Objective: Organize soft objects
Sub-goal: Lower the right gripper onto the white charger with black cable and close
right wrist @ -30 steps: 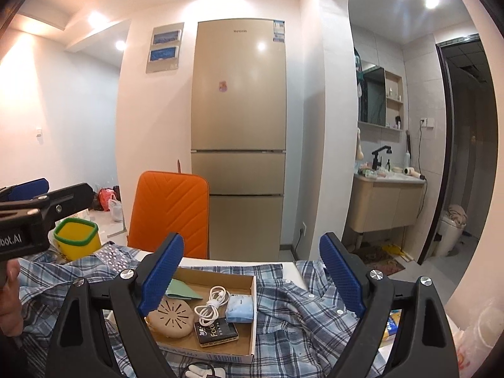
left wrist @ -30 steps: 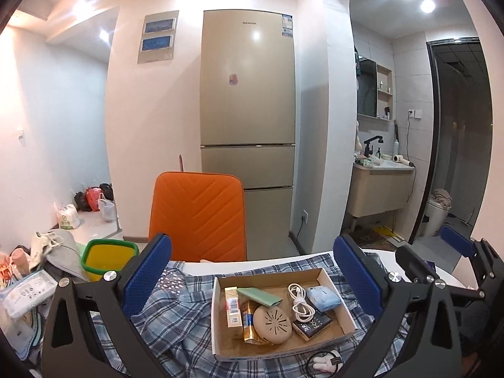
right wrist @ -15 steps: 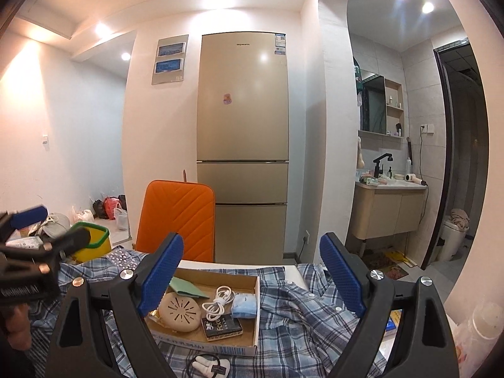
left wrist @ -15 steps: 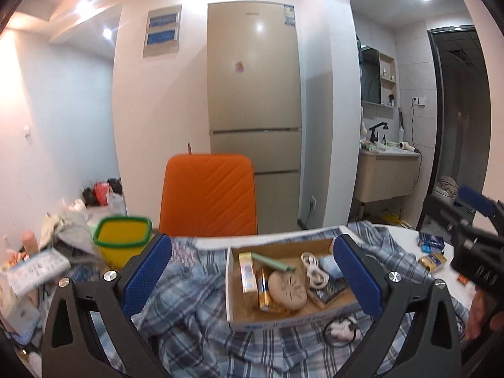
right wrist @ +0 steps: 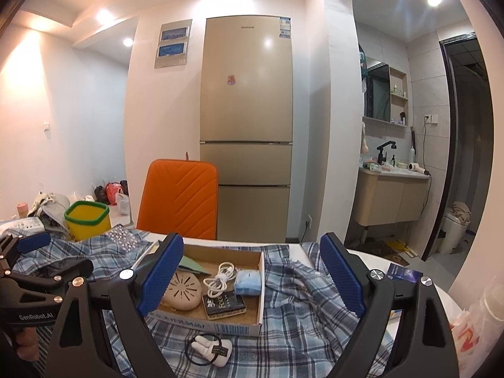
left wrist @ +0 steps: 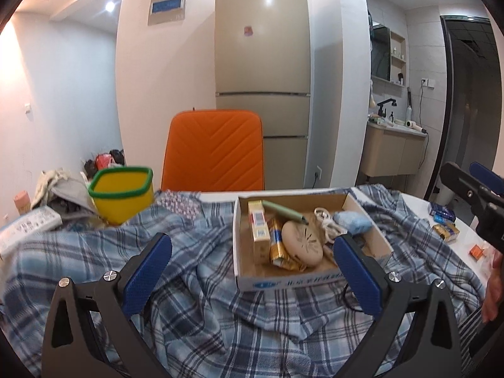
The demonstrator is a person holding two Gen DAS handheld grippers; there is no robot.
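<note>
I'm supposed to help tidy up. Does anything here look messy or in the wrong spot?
Yes. The shirt is crumpled across the table instead of folded, and the box sits right on top of it. A hair tie lies loose on the shirt too. Both tools are open and hold nothing.

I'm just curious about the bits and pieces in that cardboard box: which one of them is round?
The beige disc with slots radiating across its top, lying beside the coiled white cable. The black packet and the blue pack are rectangular.
</note>
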